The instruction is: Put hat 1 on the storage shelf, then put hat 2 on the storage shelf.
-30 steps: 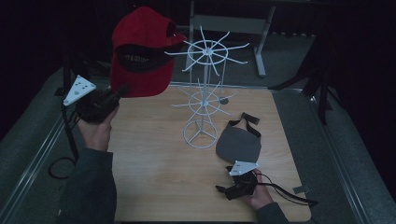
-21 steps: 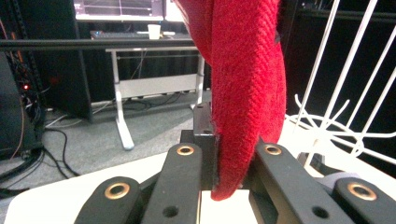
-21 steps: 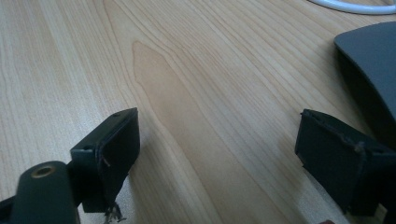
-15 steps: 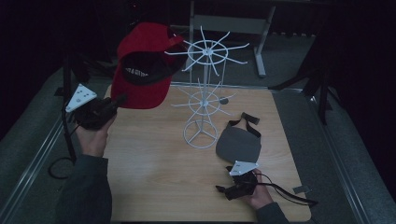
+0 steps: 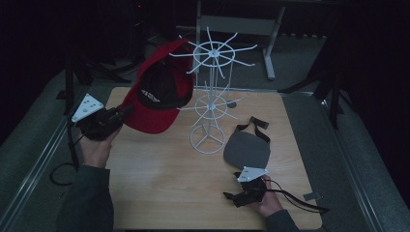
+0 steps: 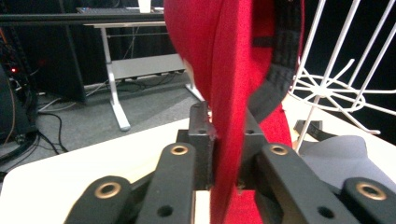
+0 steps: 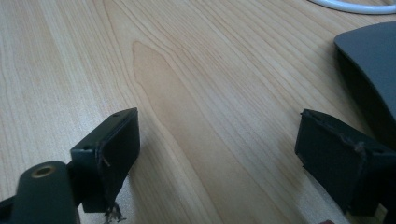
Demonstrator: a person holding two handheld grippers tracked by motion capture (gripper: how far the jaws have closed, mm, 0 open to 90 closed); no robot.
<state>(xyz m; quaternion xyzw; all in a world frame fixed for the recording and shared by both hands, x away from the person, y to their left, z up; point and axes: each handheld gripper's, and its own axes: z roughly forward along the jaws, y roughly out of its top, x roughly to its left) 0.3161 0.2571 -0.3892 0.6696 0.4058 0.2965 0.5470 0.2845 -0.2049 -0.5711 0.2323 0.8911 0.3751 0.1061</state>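
A red cap [image 5: 157, 96] with a black lining hangs in the air to the left of a white wire rack [image 5: 211, 96]. My left gripper [image 5: 126, 112] is shut on its brim, and the red brim [image 6: 229, 116] stands pinched between the two black jaws. A grey cap [image 5: 247, 147] lies flat on the wooden table [image 5: 159, 188], right of the rack's base. My right gripper [image 5: 231, 197] rests low over the table's front right, just in front of the grey cap [image 7: 373, 60]. It is open, with bare wood [image 7: 215, 140] between its jaws.
The rack has two tiers of spoke hooks and a ring base [image 5: 208, 141] at the table's middle. A metal table leg [image 5: 270, 43] and dark stands lie beyond the far edge. A cable [image 5: 300, 200] trails from the right gripper toward the right edge.
The left hand has carried the red cap down and to the right, closer to the rack's upper tier. The right gripper and the grey cap have stayed put.
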